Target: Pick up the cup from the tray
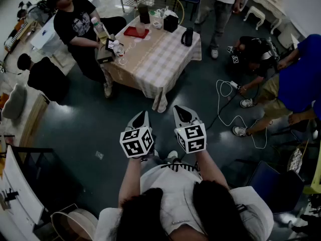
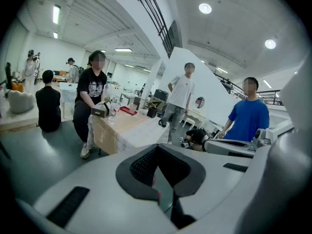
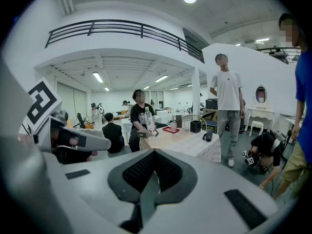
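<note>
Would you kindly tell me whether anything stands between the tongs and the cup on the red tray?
Nothing visible does. Open floor lies between the left tongs, the right tongs and the table, whose near half before the cup on the red tray is bare. A black jug stands off right, a glass off left.

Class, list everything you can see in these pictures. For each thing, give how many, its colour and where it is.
table: one, pale checked cloth, upper centre of the head view
tray: one, red, far side of the table
cup: one, pale, on the tray
jug: one, black, right edge of the table
box: one, black, right of the tray
bottle: one, clear, beside the seated person at the table's left end
cable: one, white, on the floor right of the table
onlookers: at least five, around the table
left gripper: one, grey with a marker cube, low centre, jaws together, empty
right gripper: one, likewise
</note>
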A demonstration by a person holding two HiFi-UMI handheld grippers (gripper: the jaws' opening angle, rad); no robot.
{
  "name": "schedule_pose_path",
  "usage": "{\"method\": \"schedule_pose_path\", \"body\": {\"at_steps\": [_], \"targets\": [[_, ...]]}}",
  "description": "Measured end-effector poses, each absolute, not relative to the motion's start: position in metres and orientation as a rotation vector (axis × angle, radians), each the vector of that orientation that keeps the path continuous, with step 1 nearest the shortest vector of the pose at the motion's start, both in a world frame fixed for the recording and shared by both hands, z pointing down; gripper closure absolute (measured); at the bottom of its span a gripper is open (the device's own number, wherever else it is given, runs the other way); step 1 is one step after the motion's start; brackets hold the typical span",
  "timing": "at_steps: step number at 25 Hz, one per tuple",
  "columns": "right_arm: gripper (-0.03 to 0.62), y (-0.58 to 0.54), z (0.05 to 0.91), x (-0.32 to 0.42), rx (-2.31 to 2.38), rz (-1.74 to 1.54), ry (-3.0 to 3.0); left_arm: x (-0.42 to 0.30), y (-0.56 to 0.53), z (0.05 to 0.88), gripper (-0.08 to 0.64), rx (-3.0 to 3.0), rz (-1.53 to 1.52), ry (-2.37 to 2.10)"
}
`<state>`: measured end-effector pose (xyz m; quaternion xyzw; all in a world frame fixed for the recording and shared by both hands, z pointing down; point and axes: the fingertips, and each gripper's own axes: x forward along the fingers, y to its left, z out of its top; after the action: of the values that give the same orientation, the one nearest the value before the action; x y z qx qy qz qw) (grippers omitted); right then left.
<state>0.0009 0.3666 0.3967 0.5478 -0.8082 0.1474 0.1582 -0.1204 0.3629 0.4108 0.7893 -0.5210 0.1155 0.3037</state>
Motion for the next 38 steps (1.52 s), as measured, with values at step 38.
{"method": "schedule_pose_path", "body": {"at_steps": [38], "targets": [[0.396,0.262,0.399,0.028,1.414,0.440,-2.463,-0.082,0.249,0.410,0.554,2.076,0.275,-1.448]]}}
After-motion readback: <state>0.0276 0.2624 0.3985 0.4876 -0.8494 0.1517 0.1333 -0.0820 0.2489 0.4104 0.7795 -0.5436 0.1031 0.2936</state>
